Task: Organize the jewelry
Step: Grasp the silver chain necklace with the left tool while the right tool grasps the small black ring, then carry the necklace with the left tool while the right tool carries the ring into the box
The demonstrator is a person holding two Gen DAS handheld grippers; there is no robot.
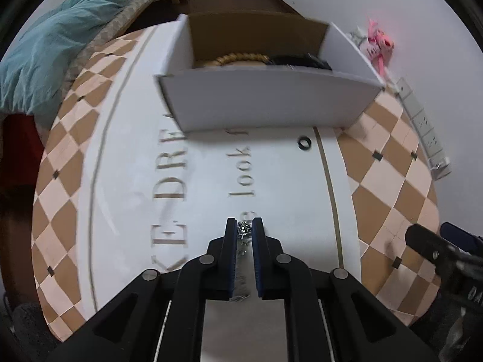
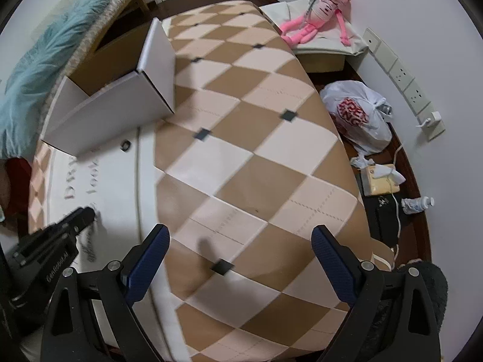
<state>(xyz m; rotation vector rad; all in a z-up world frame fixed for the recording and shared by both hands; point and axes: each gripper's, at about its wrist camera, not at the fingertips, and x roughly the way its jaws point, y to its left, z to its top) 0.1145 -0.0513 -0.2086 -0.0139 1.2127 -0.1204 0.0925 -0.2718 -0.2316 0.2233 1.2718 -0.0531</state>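
Two grippers show. Left gripper [image 1: 244, 229] has its blue pads pinched on one sparkly silver jewelry piece [image 1: 244, 230] whose chain [image 1: 241, 271] trails back along the white mat centre; right gripper [image 2: 238, 238] stands spread wide over checkered squares, holding nothing. One black ring [image 1: 304, 143] lies loose near one open white box [image 1: 265, 102], where one beaded bracelet [image 1: 241, 58] and one dark item sit inside. One tan-and-cream checkered mat [image 2: 256, 138] covers the table. One teal blanket [image 1: 51, 48] lies left; one pink plush toy [image 2: 320, 15], one tied plastic bag [image 2: 359, 114] and one bottle [image 2: 418, 203] lie right, by a wall with sockets.
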